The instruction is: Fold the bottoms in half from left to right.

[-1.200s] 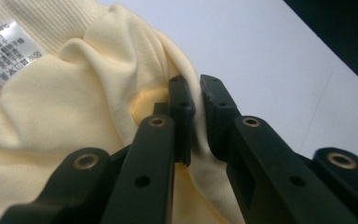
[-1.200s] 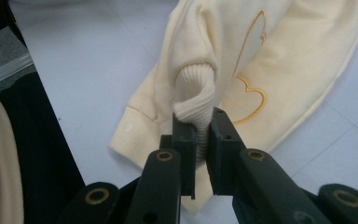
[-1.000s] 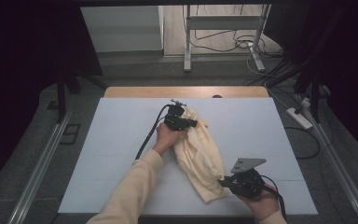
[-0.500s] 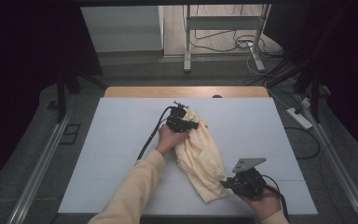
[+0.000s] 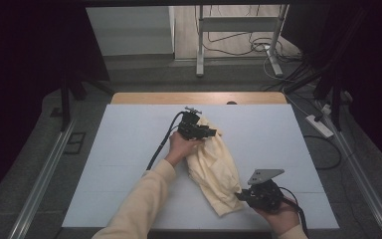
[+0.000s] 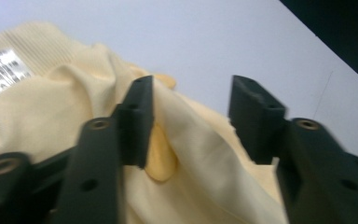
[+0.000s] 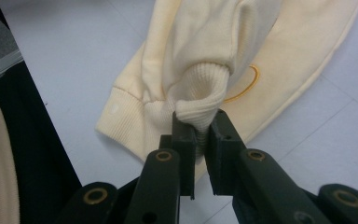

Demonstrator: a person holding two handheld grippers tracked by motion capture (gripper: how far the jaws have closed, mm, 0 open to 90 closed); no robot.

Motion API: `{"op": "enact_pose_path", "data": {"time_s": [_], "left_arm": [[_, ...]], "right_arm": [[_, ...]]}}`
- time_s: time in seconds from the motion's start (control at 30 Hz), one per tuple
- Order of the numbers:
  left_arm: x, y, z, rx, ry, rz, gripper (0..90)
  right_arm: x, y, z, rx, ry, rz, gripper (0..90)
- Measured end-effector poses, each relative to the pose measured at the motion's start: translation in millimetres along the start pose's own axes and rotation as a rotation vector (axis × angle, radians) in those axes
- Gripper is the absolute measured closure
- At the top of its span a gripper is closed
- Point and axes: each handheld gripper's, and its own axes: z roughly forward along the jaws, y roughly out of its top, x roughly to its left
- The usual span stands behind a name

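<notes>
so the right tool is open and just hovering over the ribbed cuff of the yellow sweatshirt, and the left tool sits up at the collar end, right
Not quite. In the right gripper view the right tool is shut on the ribbed cuff of the yellow sweatshirt, pinching it. The left tool does sit at the collar end.

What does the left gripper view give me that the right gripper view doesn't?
Left gripper view: the left gripper has just been opening; cloth lies between its parted jaws, and a white label sits by a ribbed edge. Right gripper view: the right gripper is pinched on a ribbed cuff, with an orange curved line on the cloth beyond. Both: the pale yellow garment on the white table.
</notes>
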Motion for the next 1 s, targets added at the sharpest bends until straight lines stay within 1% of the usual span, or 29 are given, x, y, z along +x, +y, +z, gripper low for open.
{"op": "enact_pose_path", "data": {"time_s": [0.03,0.07,0.13,0.2,0.27,0.37,0.47,0.6,0.7,0.77,0.87,1.0], "left_arm": [[-1.7,0.4,-2.8,-0.007,0.003,0.006,45.7],[-3.4,0.6,-6.2,-0.015,0.010,0.014,42.8],[-6.2,0.1,-15.3,-0.032,0.012,0.032,39.4],[-8.1,-1.3,-24.5,-0.039,0.009,0.045,38.5],[-10.2,-3.9,-33.5,-0.038,0.011,0.061,36.9],[-14.0,-9.5,-47.1,-0.045,0.014,0.081,35.6],[-18.6,-16.7,-60.4,-0.047,0.025,0.105,34.7],[-24.0,-26.5,-73.8,-0.033,0.049,0.135,33.1],[-27.2,-34.7,-81.8,-0.033,0.051,0.143,32.9],[-29.0,-40.2,-86.3,-0.028,0.059,0.150,32.6],[-30.2,-48.0,-92.6,-0.022,0.067,0.160,32.6],[-31.0,-57.8,-100.7,-0.018,0.070,0.162,32.6]], "right_arm": [[0.0,0.0,-0.4,-0.008,0.000,0.000,81.0],[-0.1,0.2,-1.4,-0.016,-0.003,-0.002,77.7],[-0.3,1.5,-4.3,-0.038,-0.017,0.006,65.8],[-1.5,3.5,-8.5,-0.068,-0.035,0.023,55.6],[-2.9,5.0,-10.7,-0.091,-0.042,0.031,49.4],[-5.2,7.3,-13.8,-0.116,-0.059,0.042,44.3],[-7.6,10.3,-15.5,-0.128,-0.063,0.053,42.2],[-10.9,15.9,-13.3,-0.129,-0.058,0.057,41.1],[-12.8,21.0,-9.2,-0.126,-0.057,0.057,40.2],[-13.7,25.6,-6.8,-0.125,-0.057,0.051,39.8],[-15.7,33.9,-5.3,-0.134,-0.062,0.044,39.7],[-22.5,47.0,-2.8,-0.143,-0.076,0.040,39.9]]}}
